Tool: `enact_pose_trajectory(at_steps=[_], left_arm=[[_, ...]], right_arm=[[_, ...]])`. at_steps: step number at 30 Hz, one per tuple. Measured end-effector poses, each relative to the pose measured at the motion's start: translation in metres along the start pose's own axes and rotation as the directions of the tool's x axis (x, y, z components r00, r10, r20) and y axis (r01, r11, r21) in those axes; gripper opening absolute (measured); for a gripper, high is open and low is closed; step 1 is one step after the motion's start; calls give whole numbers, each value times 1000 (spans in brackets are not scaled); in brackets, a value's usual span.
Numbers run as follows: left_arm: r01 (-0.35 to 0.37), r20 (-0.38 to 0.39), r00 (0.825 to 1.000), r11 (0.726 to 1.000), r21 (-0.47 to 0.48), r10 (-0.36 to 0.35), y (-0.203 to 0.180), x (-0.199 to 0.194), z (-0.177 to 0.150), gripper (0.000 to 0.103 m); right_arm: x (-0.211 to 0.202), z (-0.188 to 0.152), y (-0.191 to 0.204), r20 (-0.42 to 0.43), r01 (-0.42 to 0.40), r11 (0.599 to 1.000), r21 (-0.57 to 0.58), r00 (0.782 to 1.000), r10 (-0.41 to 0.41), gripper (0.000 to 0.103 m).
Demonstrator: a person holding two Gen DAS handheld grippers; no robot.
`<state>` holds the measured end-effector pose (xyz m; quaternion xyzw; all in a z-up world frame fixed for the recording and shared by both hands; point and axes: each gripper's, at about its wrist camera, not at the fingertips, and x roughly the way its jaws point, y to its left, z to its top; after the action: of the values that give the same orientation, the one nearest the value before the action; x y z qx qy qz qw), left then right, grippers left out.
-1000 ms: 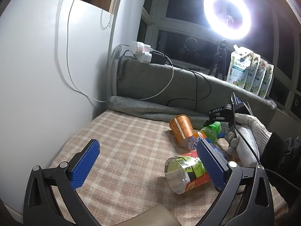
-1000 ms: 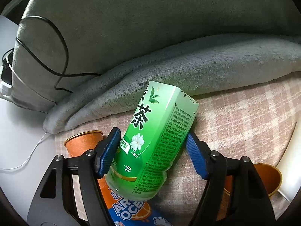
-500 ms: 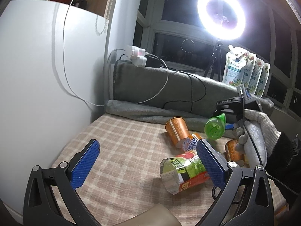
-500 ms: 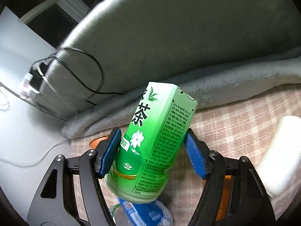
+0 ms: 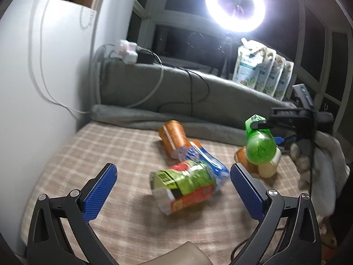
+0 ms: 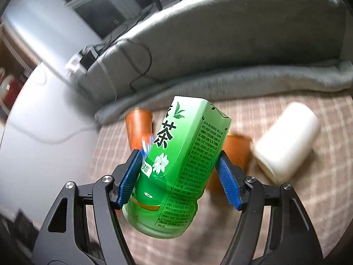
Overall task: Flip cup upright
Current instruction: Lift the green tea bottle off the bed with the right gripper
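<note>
My right gripper [image 6: 179, 183] is shut on a green tea bottle [image 6: 178, 161], held tilted above the checked cloth. From the left wrist view that green bottle [image 5: 260, 143] hangs in the air at the right, in the right gripper [image 5: 275, 124]. My left gripper [image 5: 173, 187] stands open and empty over the cloth. Between its fingers lies a green and red labelled cup [image 5: 187, 187] on its side. An orange paper cup [image 5: 174, 135] lies on its side farther back. A second orange cup [image 6: 233, 152] and a white cup [image 6: 286, 145] lie behind the bottle.
A blue labelled bottle [image 5: 205, 156] lies beside the orange cup. A grey blanket roll [image 5: 176, 92] with black cables borders the back. A white wall [image 5: 44, 88] stands at the left. A ring light [image 5: 235, 5] and several pouches [image 5: 262, 66] stand behind. A gloved hand [image 5: 320, 159] is at the right.
My right gripper has lifted the green bottle off the cloth and tipped it more upright. The left gripper stays open and has drifted slightly.
</note>
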<state>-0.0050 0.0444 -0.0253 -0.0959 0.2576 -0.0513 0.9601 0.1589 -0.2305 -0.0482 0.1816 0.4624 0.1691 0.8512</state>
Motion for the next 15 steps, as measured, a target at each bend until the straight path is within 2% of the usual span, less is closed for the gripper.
enact_pose_trajectory(at_steps=[3,9,15], left_arm=[[51,-48,997,999,-19,-52,-7,6,-3,102],[105,-134,985,994,-18,-106,-27,17,-14,102],[171,-206,965,985,18,-164,-53,24,-26,102]], right_arm=[[-17,-32,-10,-27,0,999,-41,1000,-1,71],[-14,-88,-23,-99,14,996,-89,995,-23,71],[-3,-121,-24,-133,27,988,-154,990,-48,71]])
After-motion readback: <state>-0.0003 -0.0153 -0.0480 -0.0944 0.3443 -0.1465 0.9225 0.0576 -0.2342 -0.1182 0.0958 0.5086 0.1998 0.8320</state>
